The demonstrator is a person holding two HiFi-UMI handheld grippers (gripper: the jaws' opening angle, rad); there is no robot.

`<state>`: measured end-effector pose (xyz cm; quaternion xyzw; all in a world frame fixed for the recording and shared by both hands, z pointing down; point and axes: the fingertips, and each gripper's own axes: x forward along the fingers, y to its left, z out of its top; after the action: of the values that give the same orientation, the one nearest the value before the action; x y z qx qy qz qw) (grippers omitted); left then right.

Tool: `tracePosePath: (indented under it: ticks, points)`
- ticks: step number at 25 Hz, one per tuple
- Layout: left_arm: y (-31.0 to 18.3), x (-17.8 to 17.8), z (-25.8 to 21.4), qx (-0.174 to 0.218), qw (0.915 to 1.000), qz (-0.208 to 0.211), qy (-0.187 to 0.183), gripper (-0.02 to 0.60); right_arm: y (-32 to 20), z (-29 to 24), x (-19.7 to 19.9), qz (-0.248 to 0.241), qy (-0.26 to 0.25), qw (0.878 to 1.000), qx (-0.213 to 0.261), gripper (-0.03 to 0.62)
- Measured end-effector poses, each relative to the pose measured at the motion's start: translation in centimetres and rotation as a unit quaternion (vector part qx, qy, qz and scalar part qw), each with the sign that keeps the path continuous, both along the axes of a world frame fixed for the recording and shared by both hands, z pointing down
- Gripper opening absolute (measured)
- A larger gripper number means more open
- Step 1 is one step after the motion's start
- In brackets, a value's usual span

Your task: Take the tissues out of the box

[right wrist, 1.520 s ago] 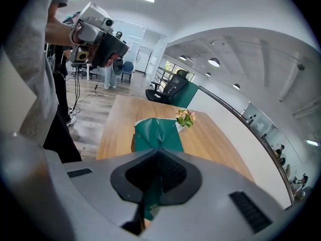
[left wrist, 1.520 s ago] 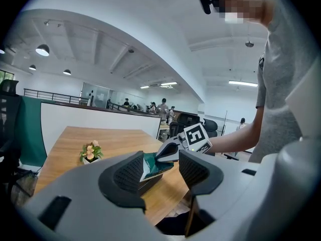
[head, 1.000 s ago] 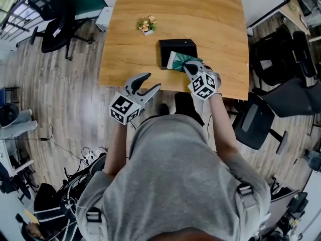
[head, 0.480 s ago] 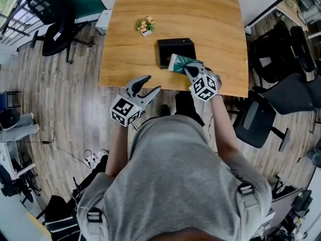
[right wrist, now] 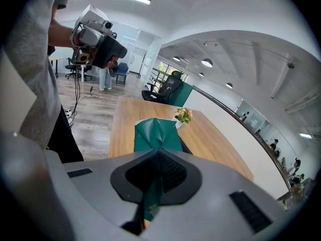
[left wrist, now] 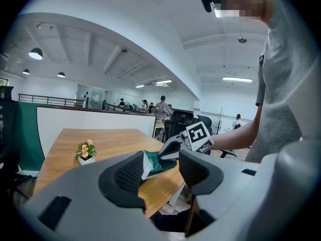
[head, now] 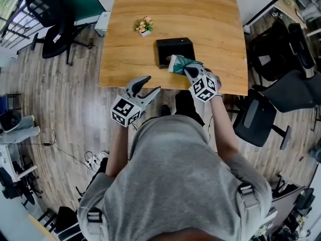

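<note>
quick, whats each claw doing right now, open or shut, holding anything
Left claw: open, nothing between its jaws.
Right claw: shut on the green tissue pack.

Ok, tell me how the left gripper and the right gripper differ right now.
The left gripper has its jaws apart with nothing between them, while the right gripper is shut on the green tissue pack. In the head view, the left gripper hangs short of the table's near edge, whereas the right gripper is over the table, by the black box. Both carry a cube with square markers.
</note>
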<state>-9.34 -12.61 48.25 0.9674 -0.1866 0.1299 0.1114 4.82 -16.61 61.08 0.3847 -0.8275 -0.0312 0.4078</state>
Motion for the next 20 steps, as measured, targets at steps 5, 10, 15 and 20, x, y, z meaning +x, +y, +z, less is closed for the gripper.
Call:
tracePosePath:
  ticks: [5,10,15,20]
  points:
    - [0.2,0.1,0.4,-0.002,1.0000,0.001,0.000,0.236,0.4,0.3,0.4,0.006,0.001,1.000,-0.001,0.002]
    - [0.4,0.4,0.0,-0.006,0.9999,0.002,0.011,0.236,0.8,0.1,0.7,0.007,0.002,1.000,-0.004,0.003]
    - [0.5,1.0,-0.4,-0.002,0.9999,0.007,0.012,0.236,1.1,0.1,1.0,0.008,0.005,1.000,-0.004,0.002]
    - [0.7,1.2,-0.2,-0.001,0.9999,0.013,0.009,0.236,1.2,0.4,1.1,0.011,0.006,1.000,-0.005,0.003]
